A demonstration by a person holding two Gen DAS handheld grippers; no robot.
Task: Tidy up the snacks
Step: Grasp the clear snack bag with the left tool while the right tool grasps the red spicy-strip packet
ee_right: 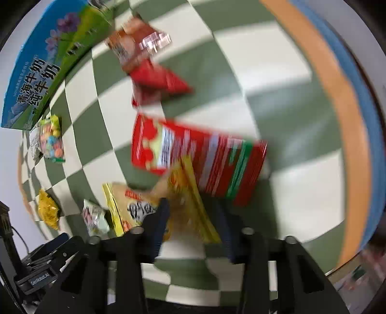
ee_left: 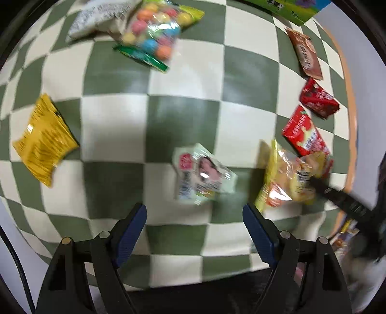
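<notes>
Snacks lie on a green-and-white checked cloth. My left gripper is open and empty, just short of a pale green packet. My right gripper has its jaws around the end of a yellow clear bag, which also shows in the left wrist view; blur hides whether it grips. That bag overlaps a red packet. Further off lie a dark red packet and a brown packet. A gold packet lies at the left.
A bag of coloured balls and a white bag lie at the far side. A blue-green milk carton box stands at the back. The table's orange edge runs along the right.
</notes>
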